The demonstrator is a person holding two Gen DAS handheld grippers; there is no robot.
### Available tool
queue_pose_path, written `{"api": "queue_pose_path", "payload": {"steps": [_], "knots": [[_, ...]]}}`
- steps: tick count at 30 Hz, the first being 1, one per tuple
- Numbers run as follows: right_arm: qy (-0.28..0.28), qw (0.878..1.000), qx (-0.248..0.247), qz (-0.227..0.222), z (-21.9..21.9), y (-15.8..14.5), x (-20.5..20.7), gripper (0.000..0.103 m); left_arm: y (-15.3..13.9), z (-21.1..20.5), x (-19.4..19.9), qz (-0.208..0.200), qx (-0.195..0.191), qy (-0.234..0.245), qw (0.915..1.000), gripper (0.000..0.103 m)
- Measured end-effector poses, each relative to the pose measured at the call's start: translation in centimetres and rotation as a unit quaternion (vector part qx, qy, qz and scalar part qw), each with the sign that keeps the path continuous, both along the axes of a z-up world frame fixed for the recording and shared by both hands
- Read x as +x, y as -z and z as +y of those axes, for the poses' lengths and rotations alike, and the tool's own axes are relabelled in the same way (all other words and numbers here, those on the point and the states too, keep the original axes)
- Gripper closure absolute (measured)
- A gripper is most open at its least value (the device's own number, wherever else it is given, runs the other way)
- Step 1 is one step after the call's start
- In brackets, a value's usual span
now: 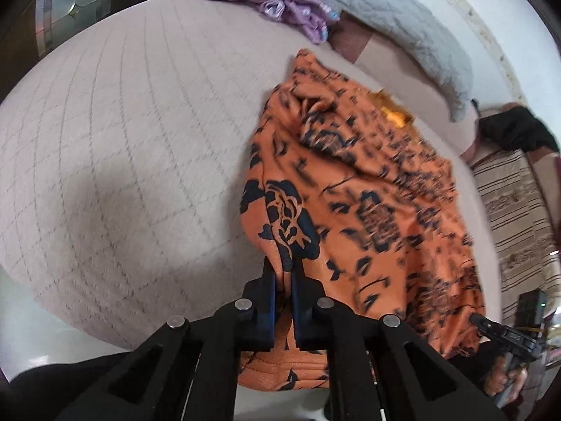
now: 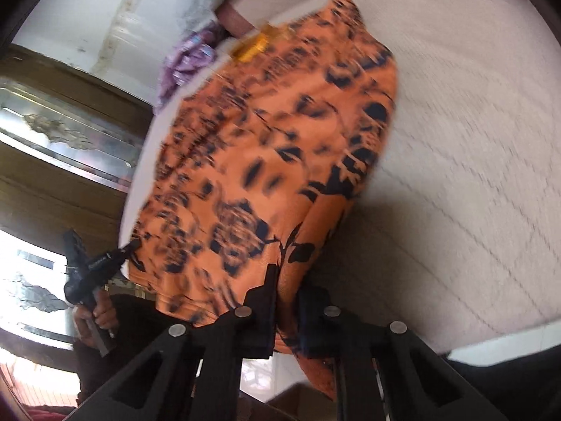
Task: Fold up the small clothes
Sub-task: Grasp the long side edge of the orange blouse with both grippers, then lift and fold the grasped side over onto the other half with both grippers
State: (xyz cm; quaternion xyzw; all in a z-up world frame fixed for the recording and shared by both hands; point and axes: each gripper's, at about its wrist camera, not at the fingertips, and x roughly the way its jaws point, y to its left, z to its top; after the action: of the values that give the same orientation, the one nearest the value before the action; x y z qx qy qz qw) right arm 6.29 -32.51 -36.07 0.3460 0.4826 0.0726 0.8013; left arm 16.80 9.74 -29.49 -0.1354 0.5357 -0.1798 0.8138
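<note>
Both grippers clamp the near hem of the orange printed garment (image 1: pixel 357 182): left gripper (image 1: pixel 283 280) at its left corner, right gripper (image 2: pixel 286 280) at its right. Garment's long axis runs away across the bed (image 1: pixel 122 140).

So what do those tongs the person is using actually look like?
Both are matte black. The left tongs have two flat fingers with blue inner pads, on angular black arms with cut-out slots and round silver pins. The right tongs look the same, though blurred. Each sits on a black handle.
</note>
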Motion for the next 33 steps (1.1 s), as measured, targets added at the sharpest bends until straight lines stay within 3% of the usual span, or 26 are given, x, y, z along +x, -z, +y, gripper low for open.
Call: {"api": "queue_pose_path", "payload": {"steps": [5, 10, 14, 18, 22, 24, 25, 29, 31, 32, 33], "knots": [[0.012, 0.999, 0.03, -0.043, -1.5, -2.4, 2.2, 0.094, -3.4, 0.0, 2.8, -0.02, -0.04, 0.015, 0.9989, 0.096], [0.034, 0.994, 0.053, -0.088, -4.4, -5.1, 6.7, 0.094, -6.6, -1.9, 7.8, -0.044, -0.037, 0.035, 0.9978, 0.096], [0.083, 0.987, 0.07, -0.123, -8.0, -6.2, 11.8, 0.094, -8.1, -4.2, 14.9, -0.055, -0.023, 0.037, 0.9975, 0.096], [0.171, 0.972, 0.086, -0.138, -13.5, -5.0, 16.9, 0.094, -6.6, -7.1, 22.9, -0.049, -0.001, 0.019, 0.9986, 0.095], [0.243, 0.96, 0.107, -0.086, -17.6, 0.2, 20.4, 0.089, -1.3, -8.8, 28.3, 0.0, 0.036, -0.017, 0.9992, 0.091], [0.244, 0.963, 0.11, -0.03, -18.0, 2.4, 21.8, 0.089, 1.2, -8.9, 28.7, 0.024, 0.041, -0.027, 0.9985, 0.09], [0.242, 0.964, 0.107, -0.024, -17.8, 2.6, 22.1, 0.089, 1.6, -8.5, 28.3, 0.015, 0.031, -0.038, 0.9987, 0.09], [0.208, 0.977, 0.008, -0.051, -15.5, -1.0, 22.8, 0.088, -0.7, -6.3, 25.4, -0.051, -0.012, -0.073, 0.9959, 0.086], [0.198, 0.977, -0.012, -0.077, -14.4, -2.3, 22.6, 0.088, -2.9, -5.6, 23.3, -0.099, 0.006, -0.104, 0.9896, 0.069], [0.185, 0.978, -0.024, -0.089, -13.5, -3.1, 22.6, 0.088, -4.3, -5.3, 21.8, -0.126, 0.024, -0.121, 0.9844, 0.053], [0.176, 0.979, -0.03, -0.094, -13.0, -3.6, 22.8, 0.088, -5.3, -5.1, 20.8, -0.143, 0.031, -0.131, 0.9805, 0.045]]}}
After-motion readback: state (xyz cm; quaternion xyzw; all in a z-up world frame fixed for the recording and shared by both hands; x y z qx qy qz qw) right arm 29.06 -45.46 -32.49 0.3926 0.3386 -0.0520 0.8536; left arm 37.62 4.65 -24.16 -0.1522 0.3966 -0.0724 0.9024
